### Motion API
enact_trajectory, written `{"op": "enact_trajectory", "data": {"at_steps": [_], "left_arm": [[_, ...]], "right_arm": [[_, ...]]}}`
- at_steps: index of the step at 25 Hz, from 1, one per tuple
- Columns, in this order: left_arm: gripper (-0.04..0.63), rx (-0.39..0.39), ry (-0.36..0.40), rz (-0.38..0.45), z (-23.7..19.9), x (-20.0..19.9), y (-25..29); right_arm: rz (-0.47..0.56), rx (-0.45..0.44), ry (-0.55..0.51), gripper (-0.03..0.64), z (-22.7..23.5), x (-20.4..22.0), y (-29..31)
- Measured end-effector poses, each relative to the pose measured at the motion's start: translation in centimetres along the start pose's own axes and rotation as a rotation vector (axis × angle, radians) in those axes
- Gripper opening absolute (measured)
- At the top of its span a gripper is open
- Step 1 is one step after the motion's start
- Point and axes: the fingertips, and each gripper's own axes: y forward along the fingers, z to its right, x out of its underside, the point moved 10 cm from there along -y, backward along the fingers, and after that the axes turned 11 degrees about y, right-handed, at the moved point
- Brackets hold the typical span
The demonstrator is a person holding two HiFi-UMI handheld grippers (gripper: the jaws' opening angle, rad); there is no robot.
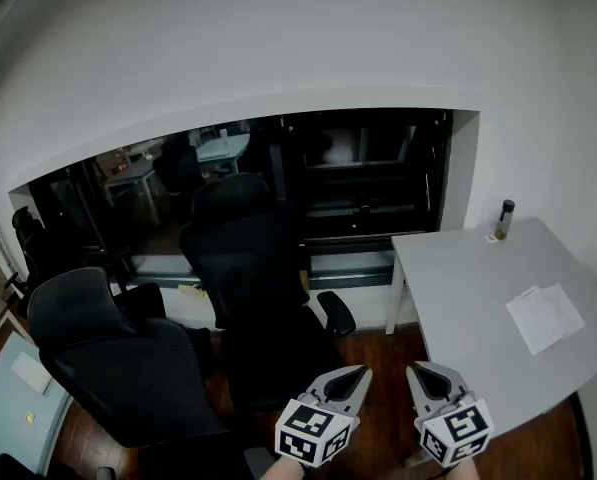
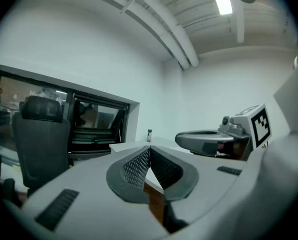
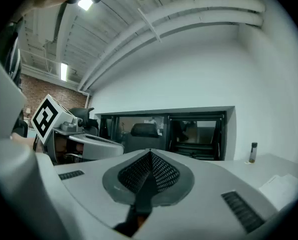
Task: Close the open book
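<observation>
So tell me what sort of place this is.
Most likely an office: black office chairs, a grey desk with a sheet of paper, and a wide interior window onto another room with desks.

Light grey flat table (image 1: 468, 288). White paper sheets (image 1: 545, 318), maybe book pages. Black mesh office chairs (image 1: 253, 268). Brown wood floor (image 1: 378, 363). Small dark bottle (image 1: 504, 218). Grey left gripper (image 1: 359, 372), grey right gripper (image 1: 418, 370): black-and-white square marks, black criss-cross pads (image 2: 135, 168).
</observation>
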Motion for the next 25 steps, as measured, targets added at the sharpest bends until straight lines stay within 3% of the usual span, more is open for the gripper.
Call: {"op": "enact_trajectory", "data": {"at_steps": [5, 12, 18, 25], "left_arm": [[0.005, 0.086, -0.01, -0.03, 1.9, 1.9, 3.2], [0.005, 0.299, -0.007, -0.052, 8.4, 2.3, 8.7], [0.005, 0.463, 0.035, -0.059, 17.1, -0.2, 12.7], [0.005, 0.582, 0.082, -0.091, 29.9, -2.0, 17.8]], "right_arm": [[-0.045, 0.078, 0.017, 0.005, 2.7, 1.6, -1.8], [-0.06, 0.285, 0.069, 0.005, 6.7, 2.8, -9.0], [-0.008, 0.445, 0.117, 0.005, 10.3, 2.5, -18.3], [0.052, 0.57, 0.165, 0.005, 16.3, 3.0, -30.8]]}}
